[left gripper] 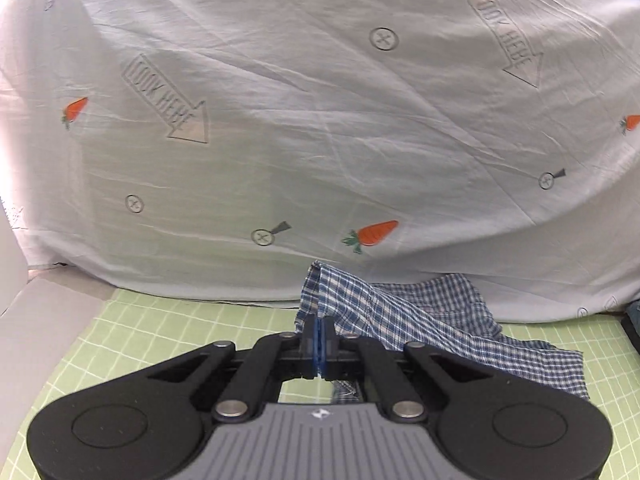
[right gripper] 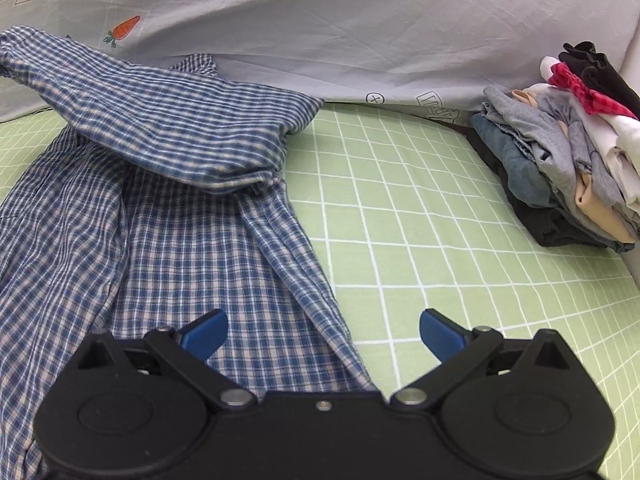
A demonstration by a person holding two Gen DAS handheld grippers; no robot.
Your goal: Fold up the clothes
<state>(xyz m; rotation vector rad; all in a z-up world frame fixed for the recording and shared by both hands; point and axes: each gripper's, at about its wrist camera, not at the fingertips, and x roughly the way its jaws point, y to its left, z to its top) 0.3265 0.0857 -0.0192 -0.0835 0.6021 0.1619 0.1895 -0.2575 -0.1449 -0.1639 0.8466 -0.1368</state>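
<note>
A blue and white checked shirt (right gripper: 168, 216) lies spread on the green grid mat (right gripper: 400, 216), one sleeve (right gripper: 168, 128) folded across its body. In the left wrist view my left gripper (left gripper: 319, 326) is shut on an edge of the checked shirt (left gripper: 400, 320), and the cloth rises from the mat to the blue pads. My right gripper (right gripper: 323, 334) hovers open just above the shirt's right hem, its blue fingertips (right gripper: 206, 334) wide apart with nothing pinched between them.
A stack of folded clothes (right gripper: 568, 160) sits at the mat's right edge. A pale sheet printed with carrots and arrows (left gripper: 320, 120) hangs behind the mat (left gripper: 180, 328). A white board (left gripper: 24, 304) borders the left side.
</note>
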